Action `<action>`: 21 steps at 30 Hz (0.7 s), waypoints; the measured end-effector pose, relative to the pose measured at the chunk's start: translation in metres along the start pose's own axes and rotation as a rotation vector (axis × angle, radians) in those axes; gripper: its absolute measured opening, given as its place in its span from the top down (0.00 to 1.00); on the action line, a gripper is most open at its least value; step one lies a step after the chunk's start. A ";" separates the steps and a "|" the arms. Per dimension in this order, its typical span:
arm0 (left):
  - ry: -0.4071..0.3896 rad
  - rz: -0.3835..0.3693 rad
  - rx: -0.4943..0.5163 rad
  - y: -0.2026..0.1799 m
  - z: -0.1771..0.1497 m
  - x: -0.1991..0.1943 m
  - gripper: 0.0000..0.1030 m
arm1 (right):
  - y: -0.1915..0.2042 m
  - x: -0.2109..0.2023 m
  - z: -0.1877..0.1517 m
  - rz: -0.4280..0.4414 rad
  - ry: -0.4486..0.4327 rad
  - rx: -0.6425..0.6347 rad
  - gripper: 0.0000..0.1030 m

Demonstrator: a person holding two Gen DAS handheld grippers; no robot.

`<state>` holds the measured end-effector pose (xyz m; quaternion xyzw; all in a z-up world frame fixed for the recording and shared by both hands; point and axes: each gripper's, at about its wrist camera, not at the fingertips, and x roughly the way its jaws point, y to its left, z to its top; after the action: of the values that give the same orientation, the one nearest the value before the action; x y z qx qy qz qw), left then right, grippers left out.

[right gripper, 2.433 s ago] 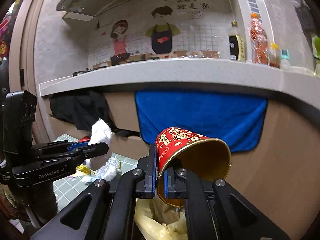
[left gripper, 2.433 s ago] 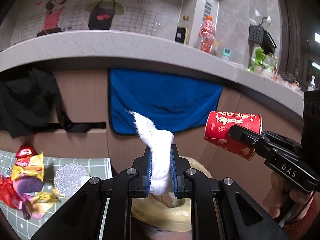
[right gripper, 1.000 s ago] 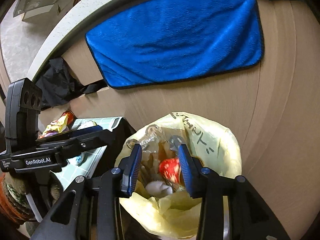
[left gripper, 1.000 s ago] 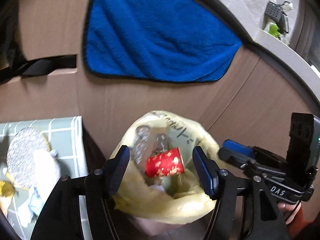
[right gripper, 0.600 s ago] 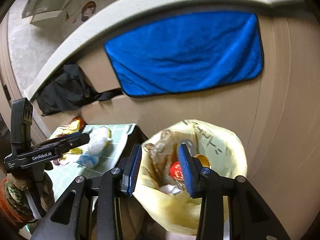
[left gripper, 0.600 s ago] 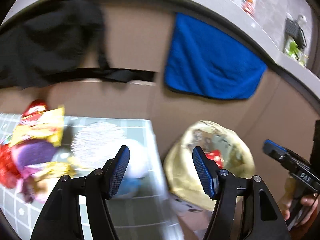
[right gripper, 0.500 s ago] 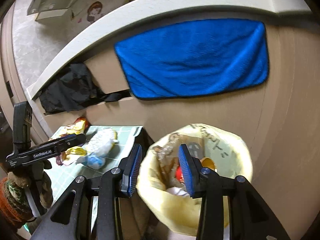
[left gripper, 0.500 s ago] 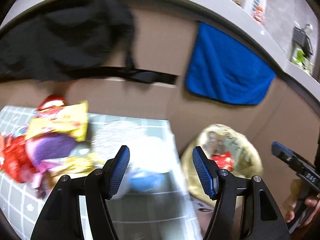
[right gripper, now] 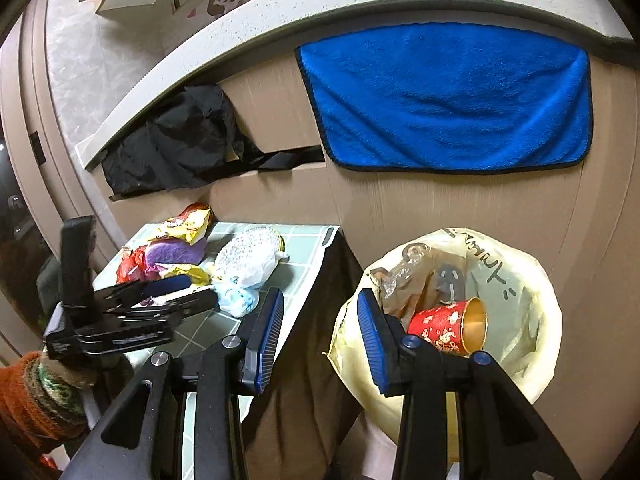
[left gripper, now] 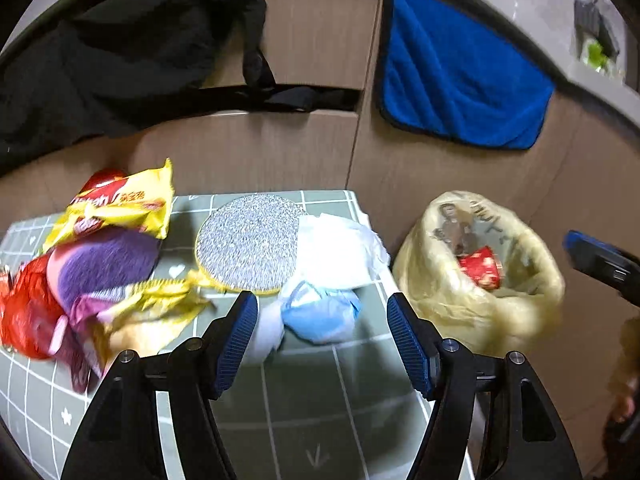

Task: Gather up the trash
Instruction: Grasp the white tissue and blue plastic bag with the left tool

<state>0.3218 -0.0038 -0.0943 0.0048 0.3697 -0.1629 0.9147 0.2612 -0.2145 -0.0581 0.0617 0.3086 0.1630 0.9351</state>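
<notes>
We see the left gripper (left gripper: 320, 336) over the bench (left gripper: 304, 408), which wears a green cloth with a white grid. Its jaws are opening and nothing is pinched between the ribbed blue pads; a crumpled pale-blue wad (left gripper: 320, 314) lies on the cloth just ahead of them. Just beyond that wad sits a crinkled white plastic bag (left gripper: 340, 250), touching a flat round silver glitter disc (left gripper: 248, 242) with a yellow edge. To the left of the gripper lie glossy foil wrappers: a yellow snack packet (left gripper: 120, 204), a purple wrapper (left gripper: 100, 260) and a red wrapper (left gripper: 24, 320), piled against one another.

To the right of the left gripper, off the bench edge, stands a bin lined with a thin, wrinkled yellow trash bag (left gripper: 448, 304). Inside it a red paper cup (right gripper: 444, 328) with a gold lining lies on its side, beside brown crumpled film.

The right gripper (right gripper: 320, 336) hangs with its jaws moderately apart and empty, its left finger over the bench edge and its right finger over the bag's rim. A hand in a knitted orange sleeve (right gripper: 28, 396) holds the left gripper.

Behind, a plush blue towel (right gripper: 448, 100) and a limp black cloth (right gripper: 176, 148) hang on the brown panel.
</notes>
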 end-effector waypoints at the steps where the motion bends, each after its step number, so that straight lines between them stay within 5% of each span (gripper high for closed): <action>1: 0.013 0.021 -0.001 -0.001 0.002 0.010 0.34 | 0.000 -0.001 -0.001 -0.003 0.000 0.000 0.64; 9: 0.095 0.059 -0.069 0.009 0.007 0.048 0.38 | -0.008 -0.002 -0.004 -0.022 0.007 0.010 0.64; 12: 0.109 0.024 -0.106 0.016 0.006 0.047 0.52 | -0.007 0.001 -0.004 -0.010 0.015 0.015 0.64; 21: 0.026 -0.076 -0.240 0.063 -0.012 -0.040 0.55 | 0.017 0.021 -0.001 0.042 0.059 -0.027 0.64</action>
<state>0.3054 0.0694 -0.0828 -0.1164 0.3984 -0.1518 0.8970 0.2717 -0.1910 -0.0665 0.0506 0.3323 0.1886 0.9227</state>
